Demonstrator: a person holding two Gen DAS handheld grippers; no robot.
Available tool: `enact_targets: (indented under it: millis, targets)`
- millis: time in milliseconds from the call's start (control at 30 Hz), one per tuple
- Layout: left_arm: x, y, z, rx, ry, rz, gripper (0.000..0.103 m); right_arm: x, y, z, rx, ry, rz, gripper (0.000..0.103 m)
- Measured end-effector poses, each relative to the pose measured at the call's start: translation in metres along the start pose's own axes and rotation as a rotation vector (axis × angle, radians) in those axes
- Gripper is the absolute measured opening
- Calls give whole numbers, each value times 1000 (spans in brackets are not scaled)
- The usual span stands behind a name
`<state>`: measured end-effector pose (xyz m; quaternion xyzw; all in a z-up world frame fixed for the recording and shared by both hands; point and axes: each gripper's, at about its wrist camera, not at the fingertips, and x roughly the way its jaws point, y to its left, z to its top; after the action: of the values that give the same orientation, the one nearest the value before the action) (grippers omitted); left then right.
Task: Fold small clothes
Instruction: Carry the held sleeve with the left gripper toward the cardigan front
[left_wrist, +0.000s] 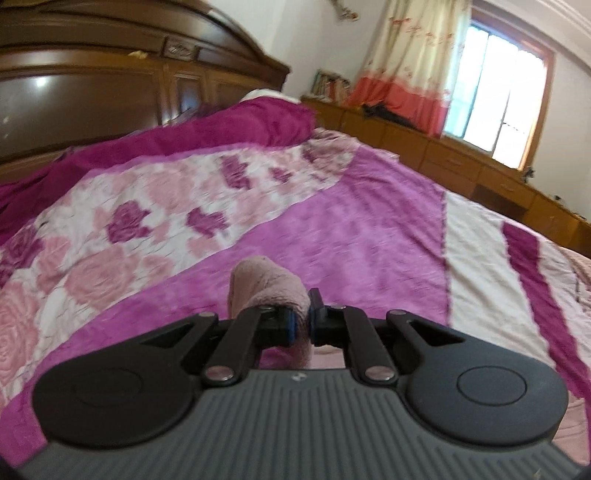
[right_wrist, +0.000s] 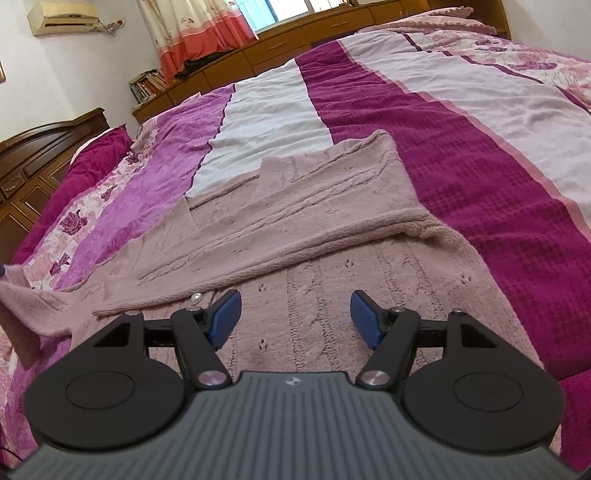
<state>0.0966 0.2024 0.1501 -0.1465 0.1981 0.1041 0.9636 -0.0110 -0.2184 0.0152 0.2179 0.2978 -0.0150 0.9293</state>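
A wide bed (right_wrist: 461, 122) fills both views, covered by a quilt (left_wrist: 369, 221) in magenta, white and rose-print bands. Only the left wrist view shows the dark carved headboard (left_wrist: 92, 92) large at ten o'clock and the bright window (left_wrist: 506, 99) at one o'clock. Only the right wrist view shows the wall air conditioner (right_wrist: 62, 16) at eleven o'clock.

The dusty-pink knitted sweater (right_wrist: 288, 229) lies spread on the quilt at the centre of the right wrist view, one part doubled back over its body. The right gripper (right_wrist: 293, 319) hangs over the knit with its blue pads standing wide, nothing between them.

In the left wrist view the left gripper (left_wrist: 300, 321) is clamped narrow on a fold of the same pink knit, which bulges up towards twelve o'clock above the pads.
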Motion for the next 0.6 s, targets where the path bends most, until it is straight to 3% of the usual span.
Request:
enact_targets:
  millis: [333, 600]
  targets:
    - [-15, -79, -6, 61, -27, -136, 8, -4, -9, 0, 29, -14, 8, 72]
    - [-11, -130, -44, 113, 40, -226, 8, -8, -20, 0, 61, -23, 5, 72]
